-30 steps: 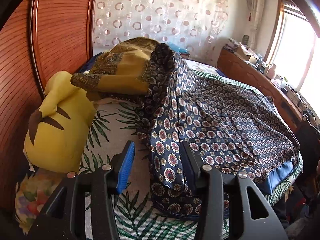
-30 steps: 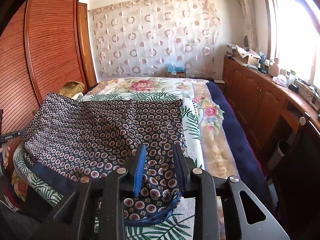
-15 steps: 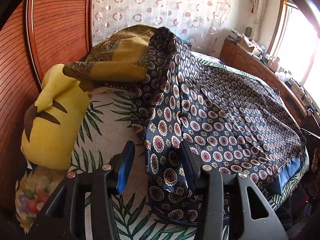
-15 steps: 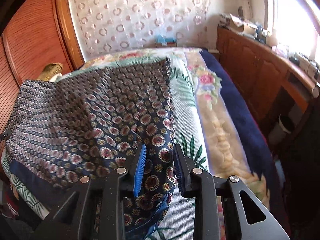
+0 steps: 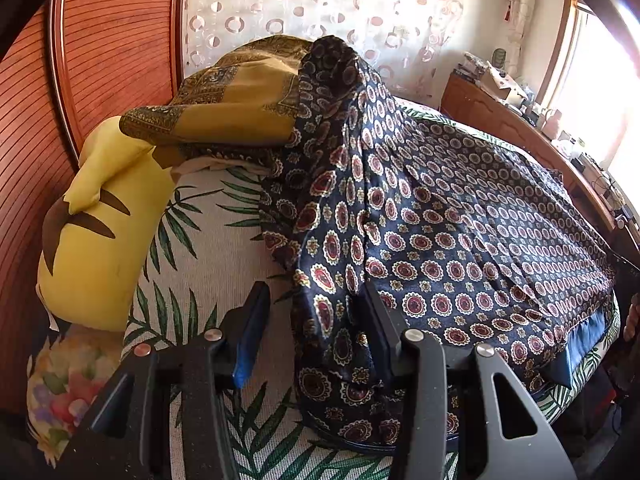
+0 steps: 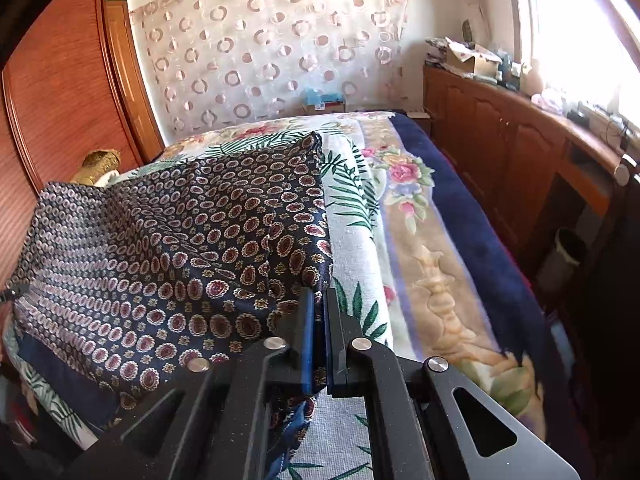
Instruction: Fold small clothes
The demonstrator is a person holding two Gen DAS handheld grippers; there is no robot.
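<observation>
Closest to me, my right gripper [image 6: 318, 334] has just snapped its jaws together and they're now pinched on the near right corner of the patterned cloth [image 6: 192, 248], with the blue hem poking out below the pads. On the other side, my left gripper [image 5: 316, 332] has its fingers apart, and a bunched fold of the same cloth [image 5: 420, 216] sits between them. It drapes against the right finger, but nothing's squeezed, and the blue pad on the left finger is clear of it.

The cloth is navy with red and cream medallions, and it's spread over the leaf-print bedspread [image 5: 200, 248] at the near end of the bed, its far left part heaped up over a gold scarf [image 5: 236, 104]. Left of that, a yellow pillow [image 5: 100, 240] leans by the wooden wardrobe [image 6: 60, 92]. Further back there's a floral blanket [image 6: 420, 208], a wooden cabinet [image 6: 500, 152] under the window, and a circle-print curtain [image 6: 272, 52] on the far wall.
</observation>
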